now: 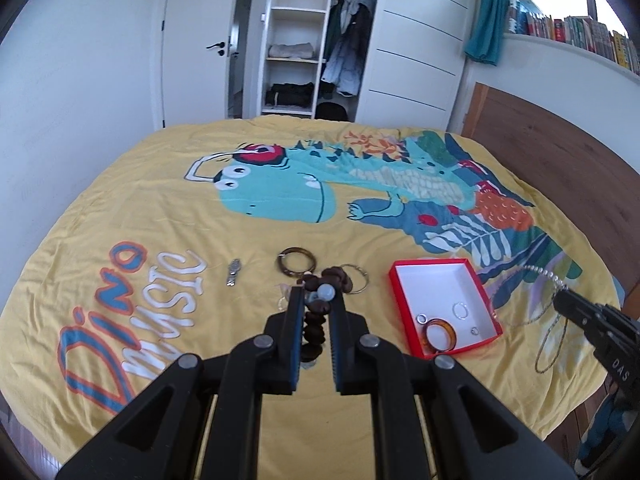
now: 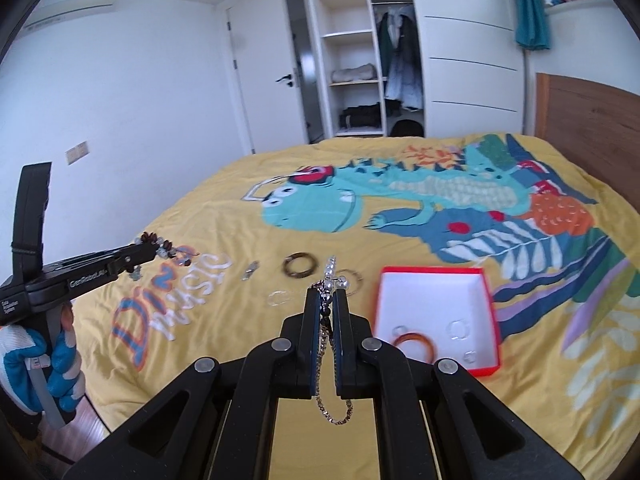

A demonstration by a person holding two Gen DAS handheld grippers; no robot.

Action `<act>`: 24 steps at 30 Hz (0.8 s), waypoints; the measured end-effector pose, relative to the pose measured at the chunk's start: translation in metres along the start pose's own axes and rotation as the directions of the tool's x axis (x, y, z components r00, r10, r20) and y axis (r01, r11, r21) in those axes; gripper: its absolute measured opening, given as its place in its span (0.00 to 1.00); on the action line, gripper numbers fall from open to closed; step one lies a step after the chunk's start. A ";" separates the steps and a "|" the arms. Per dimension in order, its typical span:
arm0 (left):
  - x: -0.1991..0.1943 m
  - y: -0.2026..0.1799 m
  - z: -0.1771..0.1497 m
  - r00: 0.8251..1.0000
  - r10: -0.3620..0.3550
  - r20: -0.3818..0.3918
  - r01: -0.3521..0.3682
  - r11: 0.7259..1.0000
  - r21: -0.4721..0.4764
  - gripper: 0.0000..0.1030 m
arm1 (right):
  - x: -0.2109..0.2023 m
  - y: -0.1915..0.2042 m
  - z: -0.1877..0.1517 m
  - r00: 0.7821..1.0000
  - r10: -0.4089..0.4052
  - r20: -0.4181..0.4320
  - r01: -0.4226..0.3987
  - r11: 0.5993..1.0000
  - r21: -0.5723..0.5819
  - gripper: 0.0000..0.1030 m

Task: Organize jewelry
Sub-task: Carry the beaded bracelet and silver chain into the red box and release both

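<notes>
Gripping a brown bead bracelet [image 1: 316, 312], the left tongs [image 1: 317, 300] are clenched on it above the bed; dark wooden beads and one pale bluish bead bunch up at the tips, more beads hang down between the fingers. Right wrist view shows the same left tongs [image 2: 150, 254] at far left, beads clustered at the tip, held by a hand in a blue-white glove [image 2: 36, 364].

Right tongs [image 2: 328, 296] are clenched on a pearl and chain necklace [image 2: 330, 360]: clear pearls stick out past the tips, a thin metal chain loops down between the fingers. Left wrist view catches the right tongs [image 1: 562, 300] at the right edge, with the pearl strand arcing up and the chain hanging below it.

Red jewelry box [image 1: 400, 308], open, white inside, sits on the yellow dinosaur bedspread [image 1: 160, 220] to the right of the left tongs. Inside it: an amber bangle [image 1: 440, 334] at the near corner, and three small rings apart from each other, a silver one [image 1: 421, 319] just beside the bangle.

Loose on the bedspread beyond the tongs: a dark tortoiseshell bangle [image 1: 297, 261], a thin metal bangle [image 1: 356, 278] partly hidden behind the beads, a small silver watch [image 1: 233, 271] to the left near the "Dino Music" print, a clear bangle [image 2: 282, 298] that is hard to make out.

Behind the bed: open wardrobe [image 1: 320, 36], door, wooden headboard [image 1: 560, 152].
</notes>
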State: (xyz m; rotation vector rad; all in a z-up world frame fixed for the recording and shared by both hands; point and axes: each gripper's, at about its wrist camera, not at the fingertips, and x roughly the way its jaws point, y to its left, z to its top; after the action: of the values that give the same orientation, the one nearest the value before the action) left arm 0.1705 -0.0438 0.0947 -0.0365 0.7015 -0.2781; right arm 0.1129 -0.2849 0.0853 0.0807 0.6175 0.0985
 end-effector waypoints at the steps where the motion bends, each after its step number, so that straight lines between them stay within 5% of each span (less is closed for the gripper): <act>1: 0.005 -0.004 0.002 1.000 -0.007 -0.004 0.007 1.000 0.004 0.10 | -0.001 -0.006 0.002 1.000 -0.009 0.001 0.009 1.000 0.001 0.05; 11: 0.063 -0.056 0.018 0.994 -0.086 -0.065 0.091 0.993 0.075 0.10 | 0.027 -0.067 0.023 0.996 -0.090 -0.017 0.091 0.995 0.048 0.05; 24: 0.167 -0.119 0.009 0.971 -0.150 -0.186 0.177 0.974 0.140 0.10 | 0.122 -0.125 0.008 0.982 -0.128 -0.138 0.140 0.986 0.085 0.05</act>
State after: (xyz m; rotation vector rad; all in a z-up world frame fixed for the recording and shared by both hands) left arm 0.2698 -0.2034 0.0110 0.0803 0.8509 -0.4992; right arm 0.2245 -0.3955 0.0088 0.1246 0.7580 -0.0565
